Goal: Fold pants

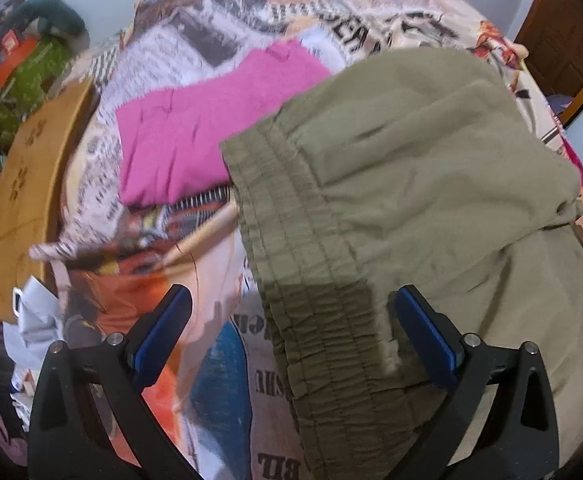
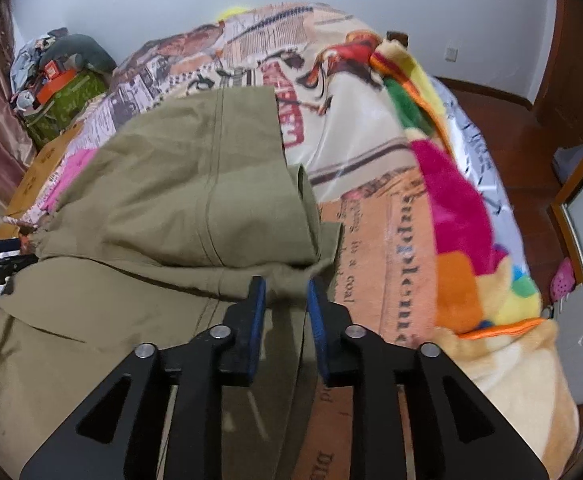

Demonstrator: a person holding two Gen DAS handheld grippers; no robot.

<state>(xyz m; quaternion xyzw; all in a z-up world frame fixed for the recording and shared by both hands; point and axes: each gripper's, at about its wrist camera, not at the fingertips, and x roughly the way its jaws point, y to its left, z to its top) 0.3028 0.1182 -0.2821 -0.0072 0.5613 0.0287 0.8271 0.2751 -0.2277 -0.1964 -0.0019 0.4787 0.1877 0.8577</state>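
Olive-green pants (image 1: 403, 184) lie spread across the bed, on top of a newspaper-print bedspread (image 1: 195, 40), with one part doubled over the rest. The left claw (image 1: 291, 332) hangs wide open over the elastic waistband (image 1: 311, 300), blue pads well apart, gripping nothing. Beyond the waistband sits a folded magenta garment (image 1: 187, 140), flat on the bedspread, its near edge touching or just behind the pants. A mustard-yellow cloth (image 1: 23, 196) lies at the left edge of the bed.

Over on the right wrist camera, the right claw (image 2: 286, 286) has its pads nearly closed, and a small bunch of the pants' (image 2: 187, 184) fabric rises between the tips; whether it is truly pinched, I cannot tell. A bright multicoloured fleece blanket (image 2: 455, 216) runs down the bed's right side, just beside the pants.
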